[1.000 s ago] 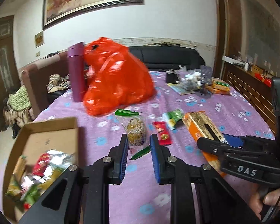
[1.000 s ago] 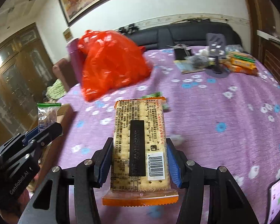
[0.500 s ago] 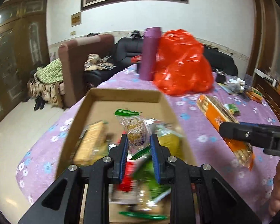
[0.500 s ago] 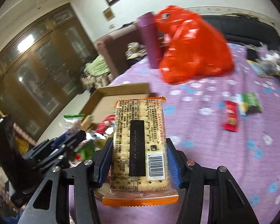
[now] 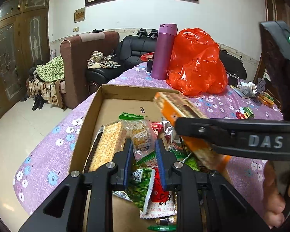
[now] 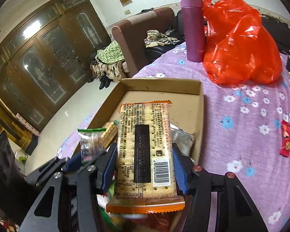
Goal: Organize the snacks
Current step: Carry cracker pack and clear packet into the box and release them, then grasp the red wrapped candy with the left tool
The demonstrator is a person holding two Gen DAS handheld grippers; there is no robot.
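Cracker packet (image 6: 145, 150): we judge it stiff, light, brittle; right gripper (image 6: 144, 166) pinches its long sides over the cardboard box (image 6: 160, 86).
Clear pastry packet (image 5: 142, 135): we judge it soft, crushable; left gripper (image 5: 143, 166) pinches its lower end above the box.

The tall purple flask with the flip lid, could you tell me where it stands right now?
In both wrist views the tall purple flask stands upright on the floral tablecloth, beyond the cardboard box, beside the red plastic bag's left side.

The right tongs (image 5: 185, 127) bear the raised letters "DAS" on the arm. The cracker pack (image 6: 145, 154) carries a barcode numbered about 6975624640380, right of its black strip, whose dotted date code is too blurred to read.
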